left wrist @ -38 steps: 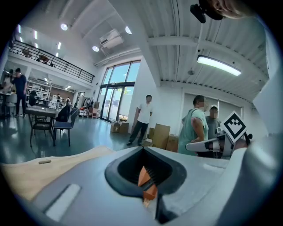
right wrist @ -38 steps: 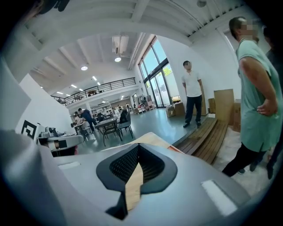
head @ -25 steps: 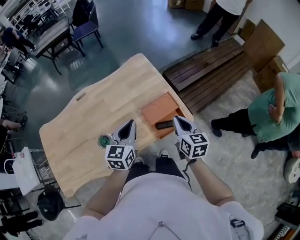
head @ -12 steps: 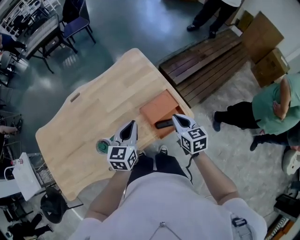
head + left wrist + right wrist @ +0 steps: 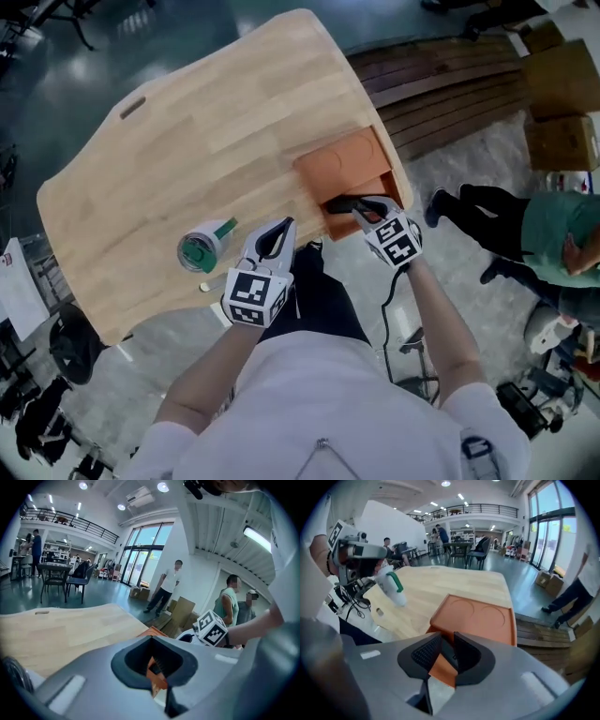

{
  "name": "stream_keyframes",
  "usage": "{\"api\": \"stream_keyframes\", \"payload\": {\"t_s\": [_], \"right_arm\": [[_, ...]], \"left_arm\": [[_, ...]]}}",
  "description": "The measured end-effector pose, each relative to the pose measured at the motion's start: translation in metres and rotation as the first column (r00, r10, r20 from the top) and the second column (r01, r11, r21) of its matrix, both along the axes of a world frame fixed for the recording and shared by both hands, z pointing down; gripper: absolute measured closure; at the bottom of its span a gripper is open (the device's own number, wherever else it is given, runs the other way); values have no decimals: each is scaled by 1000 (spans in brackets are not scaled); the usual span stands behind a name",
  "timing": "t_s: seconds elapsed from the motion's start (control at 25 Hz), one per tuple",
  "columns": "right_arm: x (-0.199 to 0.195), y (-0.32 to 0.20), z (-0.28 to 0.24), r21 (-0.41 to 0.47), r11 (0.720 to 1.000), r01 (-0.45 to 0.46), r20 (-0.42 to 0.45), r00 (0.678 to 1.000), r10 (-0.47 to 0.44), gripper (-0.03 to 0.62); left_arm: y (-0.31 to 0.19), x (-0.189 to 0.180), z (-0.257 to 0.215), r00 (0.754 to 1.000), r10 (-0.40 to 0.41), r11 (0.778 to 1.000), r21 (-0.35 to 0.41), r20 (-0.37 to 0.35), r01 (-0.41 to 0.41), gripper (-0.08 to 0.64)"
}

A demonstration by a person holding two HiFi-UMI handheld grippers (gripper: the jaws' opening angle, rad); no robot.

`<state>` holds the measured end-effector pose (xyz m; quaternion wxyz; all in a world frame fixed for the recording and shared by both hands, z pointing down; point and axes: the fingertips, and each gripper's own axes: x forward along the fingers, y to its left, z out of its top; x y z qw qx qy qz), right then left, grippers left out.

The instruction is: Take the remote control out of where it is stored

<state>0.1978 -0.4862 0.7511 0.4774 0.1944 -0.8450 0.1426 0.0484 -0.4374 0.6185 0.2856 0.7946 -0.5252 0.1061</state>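
Right gripper [image 5: 362, 212] at the open front of the orange box [image 5: 342, 159] on the table [image 5: 187, 141] edge. Jaws just been opening, partly apart, astride the remote [image 5: 343, 202], not pinching it. Remote lies in the box slot. Left gripper [image 5: 278, 228] closed, empty.

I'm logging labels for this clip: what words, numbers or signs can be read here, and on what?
No readable text anywhere.
Marker cubes: black-and-white square patterns, no letters.
Green-and-white roll: print, if any, too blurred.
White object at the left edge: red mark, too small.
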Motion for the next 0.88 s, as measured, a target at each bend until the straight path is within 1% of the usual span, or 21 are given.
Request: {"api": "stream_keyframes", "payload": {"t_s": [0.08,0.16,0.2,0.28,0.36,0.48,0.56,0.6,0.64,0.68,0.8,0.88], "right_arm": [[0,2,32,-42,996,75,-81,994,-78,455],[4,5,59,-60,983,175,-175,967,-183,407],[7,8,70,-70,970,233,-221,945,-243,380],[14,12,91,-98,936,340,-303,885,-353,339],[22,11,111,-123,901,417,-370,823,-432,300],[29,6,131,-154,854,497,-440,740,-509,291],[30,5,139,-182,826,533,-464,694,-550,293],[31,5,141,-196,814,547,-468,677,-568,293],[32,6,142,-205,805,556,-467,668,-580,294],[33,6,143,-208,801,562,-463,665,-587,296],[36,9,146,-202,795,572,-461,660,-593,300],[36,10,147,-204,783,588,-474,641,-604,316]], "left_arm": [[4,-5,17,1000,-4,1000,-24,-6,4,560],[10,-10,32,1000,-12,999,-49,-9,12,560],[14,-10,38,1000,-16,998,-64,-12,15,560],[20,-9,48,999,-21,996,-91,-26,18,560],[20,-11,56,999,-18,995,-95,-36,15,560],[19,-16,64,999,-21,995,-96,-44,17,560],[20,-22,70,998,-35,993,-114,-55,29,560],[20,-23,73,997,-45,992,-125,-61,37,560],[21,-24,75,996,-54,990,-134,-65,45,560],[23,-24,78,996,-62,989,-140,-66,52,560],[27,-24,85,995,-79,987,-144,-57,70,560],[28,-26,88,995,-88,986,-146,-52,80,560]]}}
